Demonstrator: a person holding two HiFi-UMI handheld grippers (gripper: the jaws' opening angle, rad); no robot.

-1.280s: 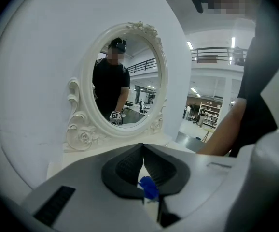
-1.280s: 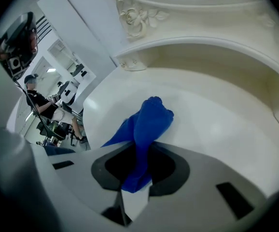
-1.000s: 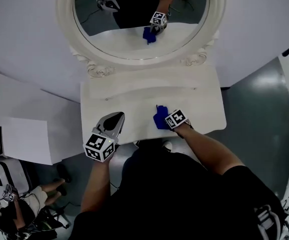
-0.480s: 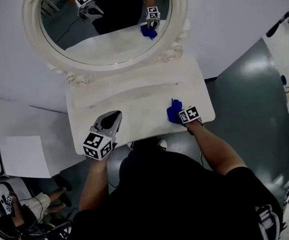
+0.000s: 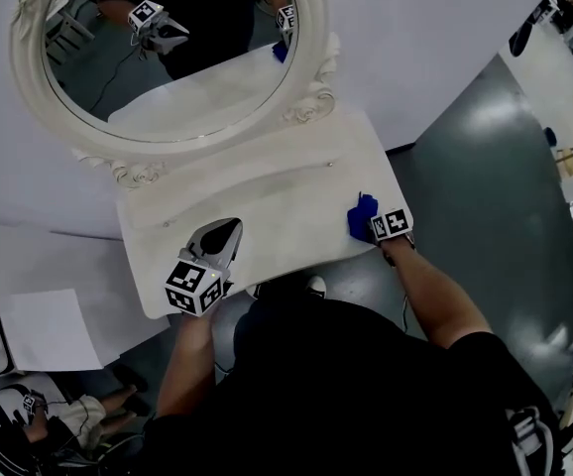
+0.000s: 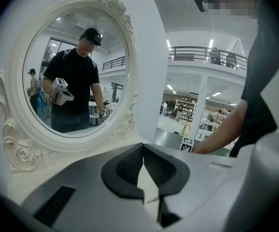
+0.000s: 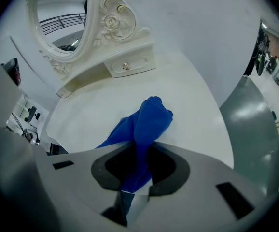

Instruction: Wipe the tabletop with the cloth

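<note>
Right now I have the cloth (image 5: 362,216) pinched at the worktop's (image 5: 267,201) right end.

My right gripper (image 5: 372,222) is clamped on the blue cloth, which bunches up between the jaws and spills forward onto the white surface in the right gripper view (image 7: 146,122); in the head view it sits right of centre, close to the worktop's front right corner. My left gripper (image 5: 226,233) holds nothing, its jaws brought together at the tips, and it sits over the worktop's front left part, lower left of centre. The oval mirror (image 5: 168,58) fills the upper left of the frame.
</note>
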